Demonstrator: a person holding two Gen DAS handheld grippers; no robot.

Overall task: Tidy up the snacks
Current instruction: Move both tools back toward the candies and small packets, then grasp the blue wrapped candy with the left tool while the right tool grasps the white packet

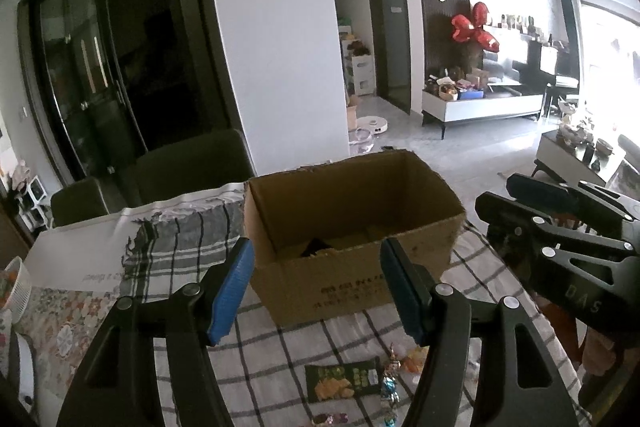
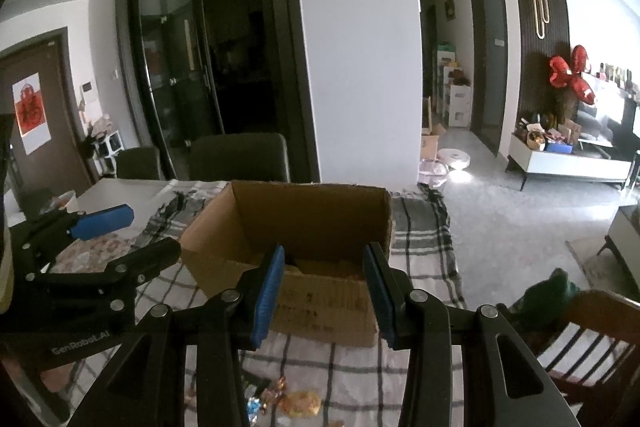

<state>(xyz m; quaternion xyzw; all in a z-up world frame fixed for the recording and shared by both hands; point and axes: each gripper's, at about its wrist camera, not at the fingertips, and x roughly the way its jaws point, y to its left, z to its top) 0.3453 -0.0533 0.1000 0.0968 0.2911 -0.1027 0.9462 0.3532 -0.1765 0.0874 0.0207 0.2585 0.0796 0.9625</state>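
Note:
An open cardboard box (image 1: 352, 227) stands on the checked tablecloth (image 1: 280, 347), with some snacks lying inside; it also shows in the right wrist view (image 2: 296, 227). A green snack packet (image 1: 342, 381) and several wrapped candies (image 1: 394, 379) lie on the cloth in front of the box. The candies also show in the right wrist view (image 2: 288, 403). My left gripper (image 1: 316, 291) is open and empty, above the cloth before the box. My right gripper (image 2: 324, 295) is open and empty, beside it on the right. Each gripper shows in the other's view, the right (image 1: 560, 227) and the left (image 2: 100, 239).
Two dark chairs (image 2: 240, 157) stand behind the table. A wooden chair (image 2: 592, 339) is at the table's right. A white basket (image 1: 16, 283) sits at the table's left edge. A floral cloth (image 1: 60, 323) lies at the left.

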